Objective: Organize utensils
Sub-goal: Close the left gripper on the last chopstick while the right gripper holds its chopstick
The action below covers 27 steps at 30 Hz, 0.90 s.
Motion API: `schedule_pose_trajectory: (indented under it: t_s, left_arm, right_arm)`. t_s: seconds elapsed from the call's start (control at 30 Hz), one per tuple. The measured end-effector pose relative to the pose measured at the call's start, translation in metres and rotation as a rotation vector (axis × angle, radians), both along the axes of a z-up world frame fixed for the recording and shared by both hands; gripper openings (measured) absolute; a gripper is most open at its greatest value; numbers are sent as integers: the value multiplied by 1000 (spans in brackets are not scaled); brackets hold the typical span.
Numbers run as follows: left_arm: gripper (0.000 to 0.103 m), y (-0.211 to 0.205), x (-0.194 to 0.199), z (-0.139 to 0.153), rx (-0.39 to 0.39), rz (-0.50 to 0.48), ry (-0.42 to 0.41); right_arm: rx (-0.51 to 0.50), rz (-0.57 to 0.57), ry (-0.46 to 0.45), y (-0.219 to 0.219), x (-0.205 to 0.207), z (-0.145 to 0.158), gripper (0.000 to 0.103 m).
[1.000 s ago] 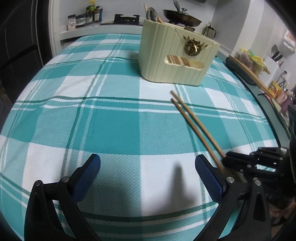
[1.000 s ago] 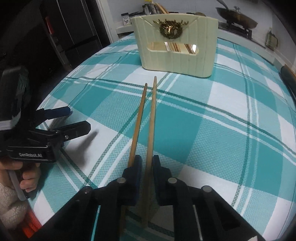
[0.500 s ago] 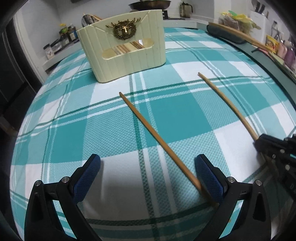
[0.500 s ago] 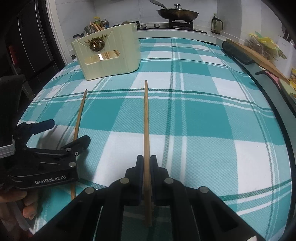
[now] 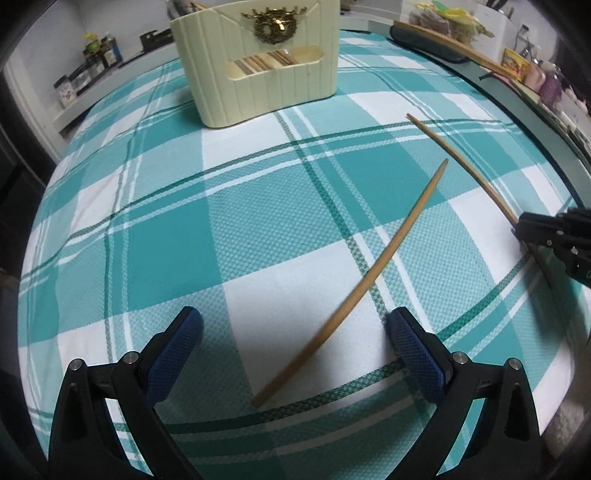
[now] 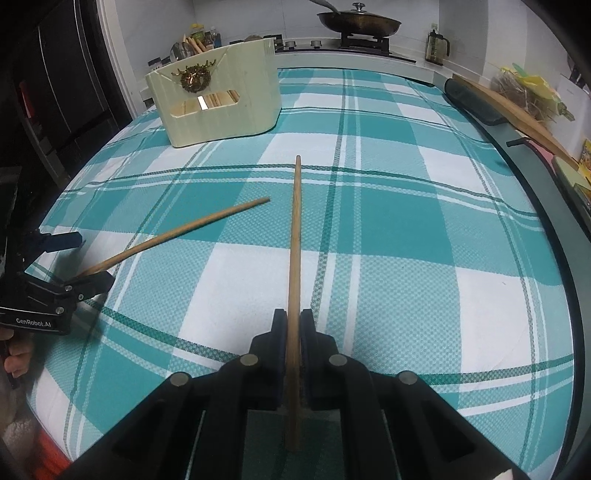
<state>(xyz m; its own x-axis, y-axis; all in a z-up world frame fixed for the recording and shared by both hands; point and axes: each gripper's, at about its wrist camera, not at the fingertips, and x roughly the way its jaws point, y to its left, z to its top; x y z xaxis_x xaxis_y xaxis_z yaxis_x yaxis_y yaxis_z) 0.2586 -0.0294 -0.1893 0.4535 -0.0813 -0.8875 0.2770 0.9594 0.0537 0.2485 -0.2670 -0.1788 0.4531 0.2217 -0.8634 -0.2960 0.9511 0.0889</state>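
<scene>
A loose wooden chopstick lies on the teal checked tablecloth, its near end between the open jaws of my left gripper; it also shows in the right wrist view. My right gripper is shut on a second chopstick, which points ahead over the cloth; this chopstick and the right gripper show at the right of the left wrist view. A cream utensil holder with a gold emblem stands at the far side, with wooden sticks inside; it also shows in the right wrist view.
The table edge curves along the right. A wooden board and a dark pad lie on the counter beyond it. A pan sits on the stove at the back, with jars at the back left.
The two chopsticks, side by side a second ago, are apart. My right gripper has carried one to the right. My left gripper has moved so the loose chopstick's end lies between its jaws.
</scene>
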Motion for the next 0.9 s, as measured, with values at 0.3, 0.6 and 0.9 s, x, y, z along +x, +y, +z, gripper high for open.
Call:
schedule_pose_trajectory:
  t_s: [0.3,0.6,0.9]
  left_arm:
    - [78,-79,26,9,156,-315,-49]
    - [5,-71,42,11,14,-144,-11]
    - [46,15,52,15,-178,54,83]
  right_arm:
    - [-117,99,84,-6,23,14,42]
    - [-37,112,78,16,31,2,21]
    - [-30,101,147,6,38,5,19]
